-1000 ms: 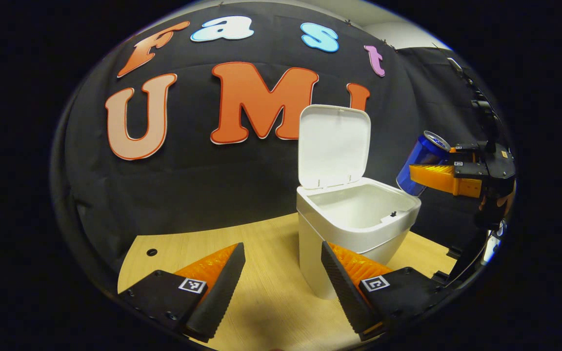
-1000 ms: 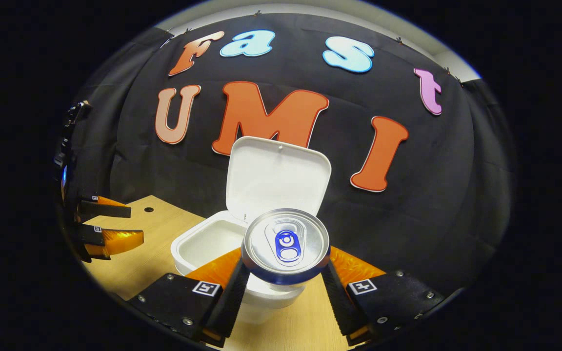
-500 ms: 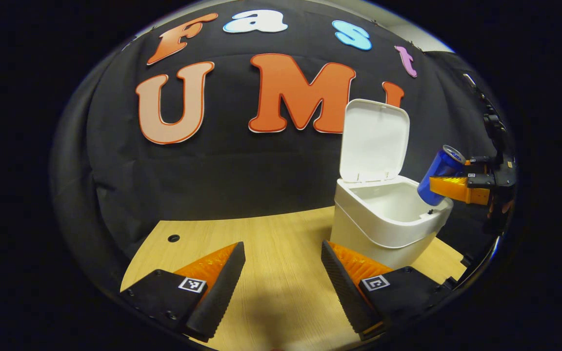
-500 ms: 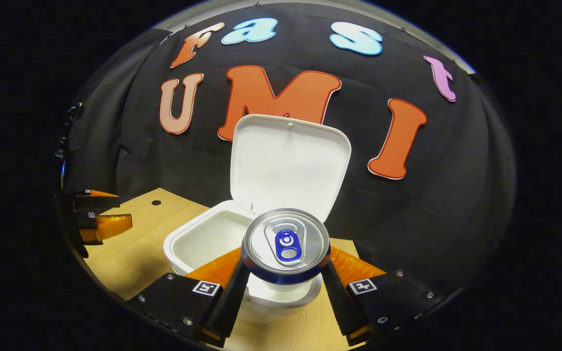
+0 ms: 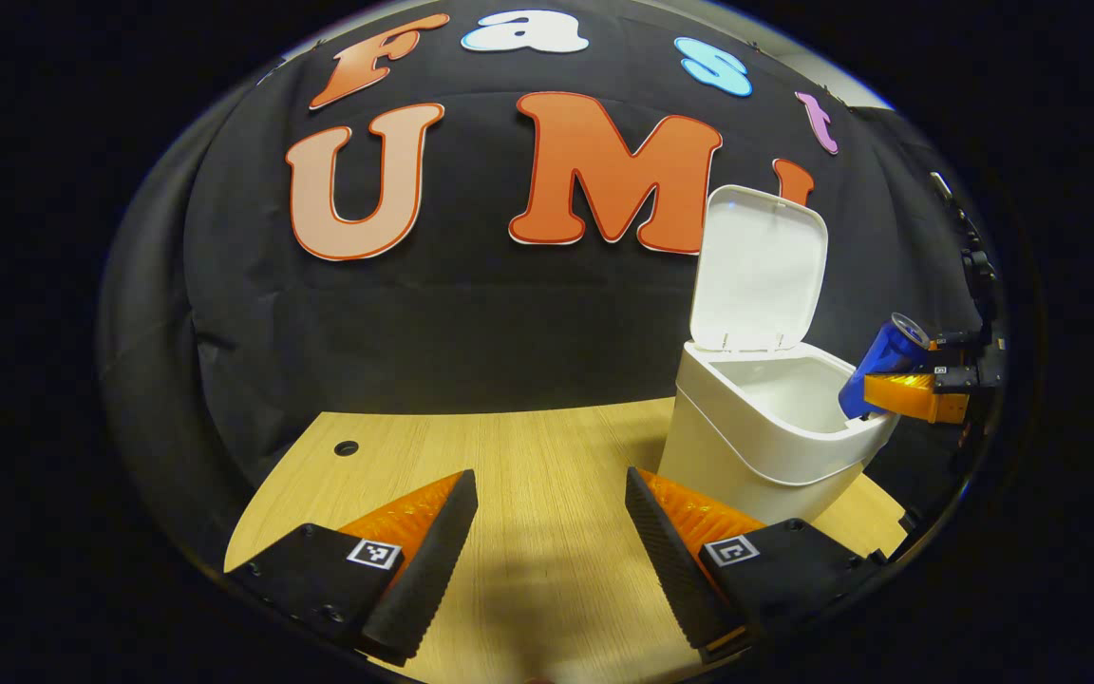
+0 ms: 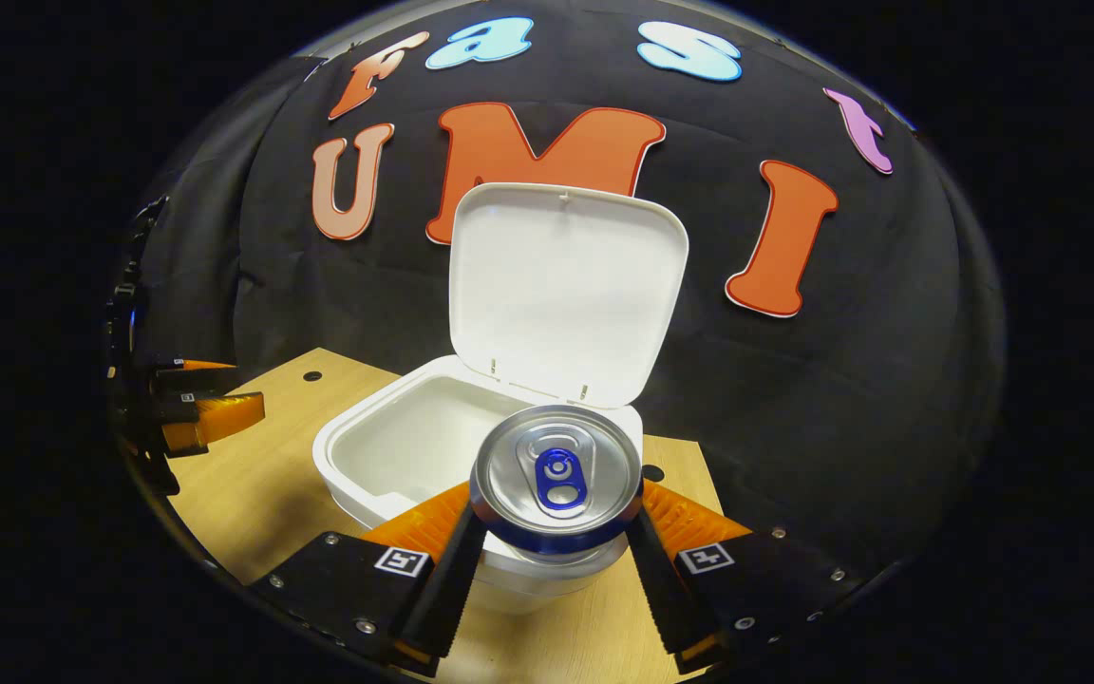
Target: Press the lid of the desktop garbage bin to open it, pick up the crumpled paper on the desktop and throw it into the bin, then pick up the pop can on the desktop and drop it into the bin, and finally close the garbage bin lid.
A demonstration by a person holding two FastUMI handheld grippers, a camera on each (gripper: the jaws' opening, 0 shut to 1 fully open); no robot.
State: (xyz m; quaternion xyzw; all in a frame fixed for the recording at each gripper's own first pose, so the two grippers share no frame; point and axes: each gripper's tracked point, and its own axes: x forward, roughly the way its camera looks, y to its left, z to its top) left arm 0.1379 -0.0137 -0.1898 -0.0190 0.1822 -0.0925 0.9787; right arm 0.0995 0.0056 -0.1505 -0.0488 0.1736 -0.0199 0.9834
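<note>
**Tongs: can at bin rim, drop risk**

Right tongs point(image 6: 555, 560) clenched on the pop can point(image 6: 556, 475), tilted at the near rim of the open bin point(image 6: 386, 446). Left tongs point(image 5: 547, 532) released, idle over the worktop point(image 5: 547, 446). Risk: early release, striking the rim, rolling off. Lid point(image 6: 561, 285) upright; knock could drop it.

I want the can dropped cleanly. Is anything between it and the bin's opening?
Nothing visible. The lid stands upright behind the opening, and the pop can, clamped in the right gripper, hangs tilted at the rim of the garbage bin. The left gripper is open, off to the side.
</note>
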